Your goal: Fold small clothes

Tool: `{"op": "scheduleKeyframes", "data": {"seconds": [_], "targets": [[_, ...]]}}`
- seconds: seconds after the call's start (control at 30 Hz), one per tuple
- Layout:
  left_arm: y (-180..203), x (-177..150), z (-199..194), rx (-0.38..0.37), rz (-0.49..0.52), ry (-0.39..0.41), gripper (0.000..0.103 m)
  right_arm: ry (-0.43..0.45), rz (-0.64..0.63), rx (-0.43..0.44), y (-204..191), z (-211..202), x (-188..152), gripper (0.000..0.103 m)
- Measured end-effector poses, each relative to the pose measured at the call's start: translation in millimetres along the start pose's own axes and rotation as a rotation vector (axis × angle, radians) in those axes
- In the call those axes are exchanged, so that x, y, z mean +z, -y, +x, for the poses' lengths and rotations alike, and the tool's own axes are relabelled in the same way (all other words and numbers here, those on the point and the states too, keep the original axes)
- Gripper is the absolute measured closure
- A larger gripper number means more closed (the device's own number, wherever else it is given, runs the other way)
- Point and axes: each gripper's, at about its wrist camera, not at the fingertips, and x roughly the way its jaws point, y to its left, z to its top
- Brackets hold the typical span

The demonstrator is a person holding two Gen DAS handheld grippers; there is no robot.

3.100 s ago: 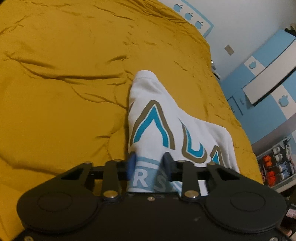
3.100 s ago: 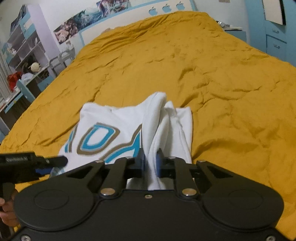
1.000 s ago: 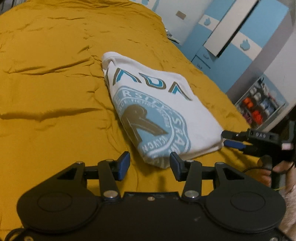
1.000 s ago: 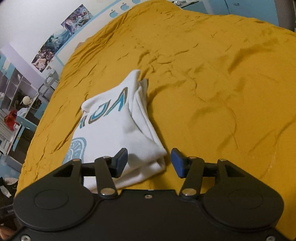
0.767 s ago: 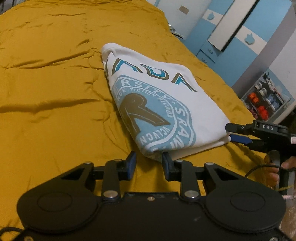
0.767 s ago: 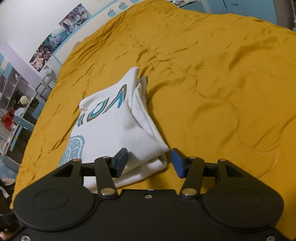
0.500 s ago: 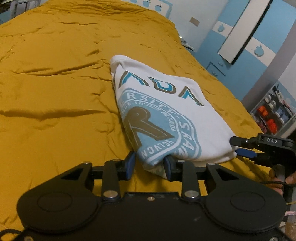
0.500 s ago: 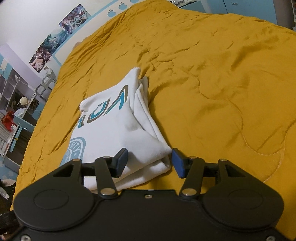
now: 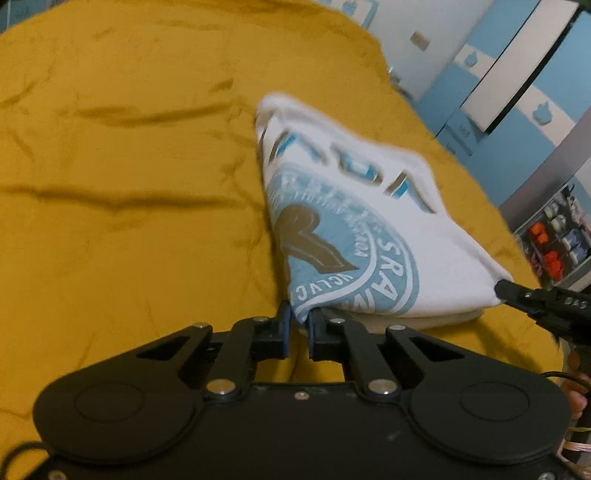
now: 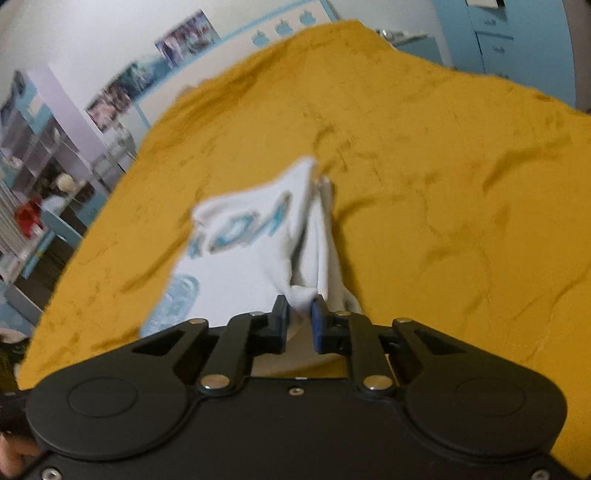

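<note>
Progress: mid-fold, approx halfway by the look of it. Nearest, left hand-held gripper (image 9: pixel 300 316) pinched narrow on near left corner of white printed shirt (image 9: pixel 354 236); jaws have just been closing, cloth caught between pads, blue round print running right down to the tips. Right hand-held gripper (image 10: pixel 298 309) likewise clamped narrow on near right corner, w/ bunched white layers squeezed between its pads, jaws also just closing; same gripper shows at the right edge of the left wrist view, tip at the shirt's corner. Beyond the jaws, shirt already a compact multi-layer rectangle, sleeves tucked in and side layers stacked along its right edge, near edge lifted a little, far edge w/ the lettering down on yellow bed cover (image 9: pixel 122 192). Both views blurred. Left to do, prob: carry near edge over to far edge for the last fold, drop, flatten. No other clothes in view, so can't tell if more wait. Farther off, blue cabinets (image 9: pixel 517 85) and posters on wall (image 10: pixel 184 29)
</note>
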Motion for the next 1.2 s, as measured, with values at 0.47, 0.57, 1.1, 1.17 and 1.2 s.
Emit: {"op": "scheduleKeyframes", "data": {"seconds": [0.47,0.57,1.1,1.17,1.2], "targets": [[4.0,0.4,-37.5,0.007,-0.043,0.055,0.092,0.046,-0.117,-0.064,-4.5,-15.0,1.6,0.077],[16.0,15.1,-43.1,-0.039,-0.054,0.108,0.082,0.056,-0.149,-0.007,-19.1,-18.2,8.0,0.077],[8.6,16.6,32.0,-0.081,-0.136,-0.020,0.081,-0.104,-0.229,-0.044,-16.6,47.2,-13.5,0.080],[10.3,26.8,24.5,-0.100,-0.142,0.001,0.071,-0.093,-0.231,-0.025,-20.6,43.9,-4.2,0.074],[12.0,33.0,20.3,-0.097,-0.133,0.025,0.060,-0.071,-0.220,-0.008,-21.4,42.5,3.6,0.072]]}}
